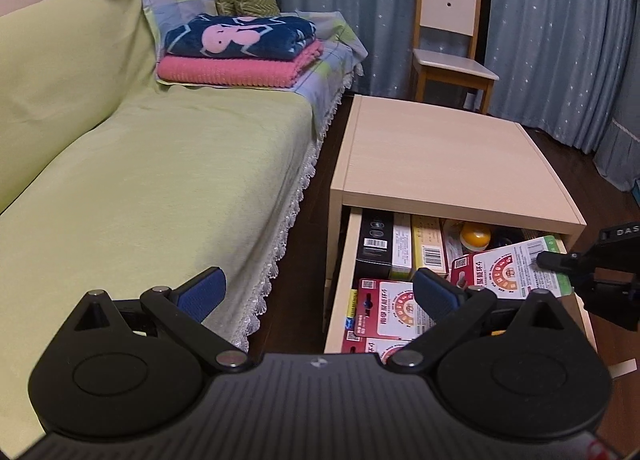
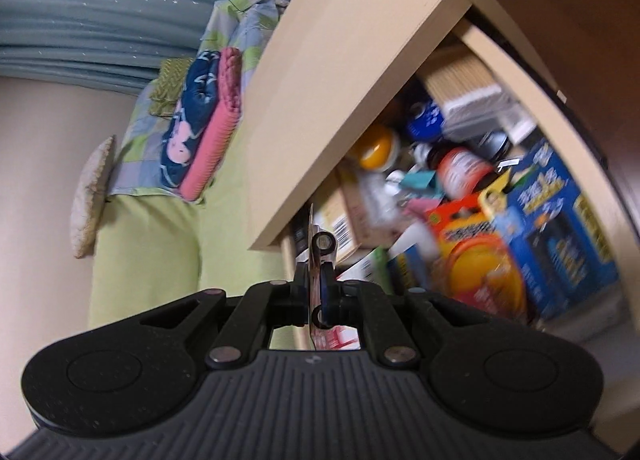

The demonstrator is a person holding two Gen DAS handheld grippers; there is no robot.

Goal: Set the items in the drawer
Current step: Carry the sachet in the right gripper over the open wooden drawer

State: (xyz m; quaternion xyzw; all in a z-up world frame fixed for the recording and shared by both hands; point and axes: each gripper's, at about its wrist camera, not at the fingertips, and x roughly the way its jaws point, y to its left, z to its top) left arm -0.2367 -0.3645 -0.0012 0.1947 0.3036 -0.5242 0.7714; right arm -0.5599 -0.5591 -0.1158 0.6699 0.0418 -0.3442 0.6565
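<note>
**Lowering a flat card pack into a crowded drawer**

Hanging over the open drawer [image 1: 340, 280], the right gripper [image 1: 560, 262] is pinching a flat carded pack [image 1: 516, 266] by its far edge, jaws closed on it; the pack is sitting tilted above the other boxes, not yet lying flat. Seen from the right wrist, the same card [image 2: 311, 260] is showing edge-on as a thin sliver between the closed fingers [image 2: 326, 244]. The left gripper [image 1: 320, 292] is idling with its blue pads [image 1: 208, 292] spread wide and nothing between them, hovering between the green-covered sofa [image 1: 140, 179] and the drawer's front.

I would judge the pack to be light and only moderately stiff: printed cardboard with a glossy face, likely to bow or slip if held by a corner alone; a grip along the edge, as now, seems the sensible hold. Nothing about it looks fragile.

The pale wood-grain cabinet [image 1: 440, 155] has a smooth matt top and square edges; inside, things are lying packed close: a black carton [image 1: 374, 244], upright paper boxes, another red-and-white card [image 1: 384, 300] of the same kind, a rounded yellow lid [image 1: 475, 236], and, blurred in the right view, a blue box [image 2: 560, 227] and an orange round pack [image 2: 484, 260]. Free space looks scarce; the card will probably have to rest atop its neighbours.
</note>
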